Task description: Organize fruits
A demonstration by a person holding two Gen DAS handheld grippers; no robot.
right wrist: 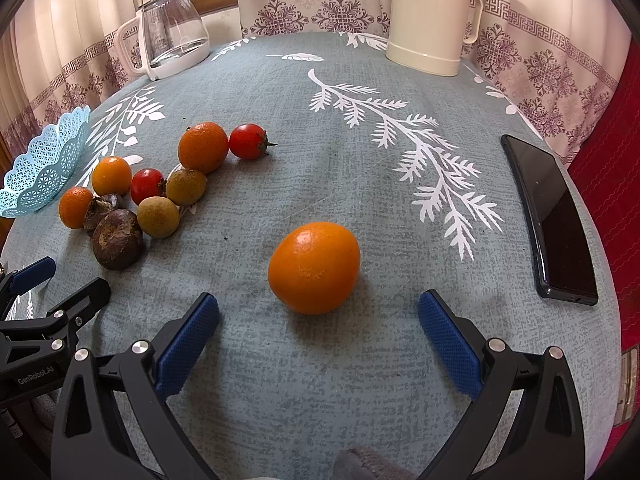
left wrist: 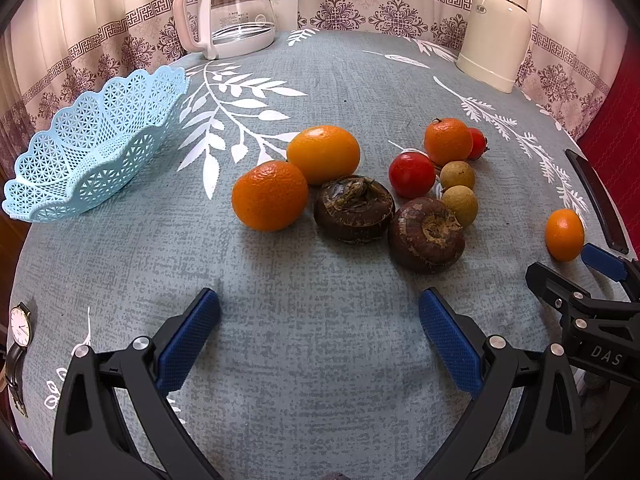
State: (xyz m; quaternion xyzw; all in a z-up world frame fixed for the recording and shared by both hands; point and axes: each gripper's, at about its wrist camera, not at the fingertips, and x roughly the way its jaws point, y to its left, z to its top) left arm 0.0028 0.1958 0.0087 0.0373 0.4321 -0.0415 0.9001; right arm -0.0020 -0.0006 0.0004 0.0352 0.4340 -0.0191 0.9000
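Note:
A cluster of fruit lies mid-table in the left wrist view: an orange mandarin [left wrist: 270,195], a yellower orange [left wrist: 323,154], two brown water chestnuts [left wrist: 353,208] [left wrist: 426,234], a red tomato [left wrist: 412,174], two tan longans [left wrist: 459,205], and another mandarin [left wrist: 448,141]. A light blue lattice basket [left wrist: 92,148] sits empty at the left. My left gripper [left wrist: 319,336] is open, just short of the cluster. A lone orange [right wrist: 314,267] lies apart, and my right gripper [right wrist: 318,336] stands open just behind it, holding nothing.
A glass kettle [left wrist: 236,8] and a cream thermos [left wrist: 496,30] stand at the table's back edge. A black phone [right wrist: 550,220] lies at the right. A wristwatch [left wrist: 18,344] rests at the left front edge. Curtains hang behind the table.

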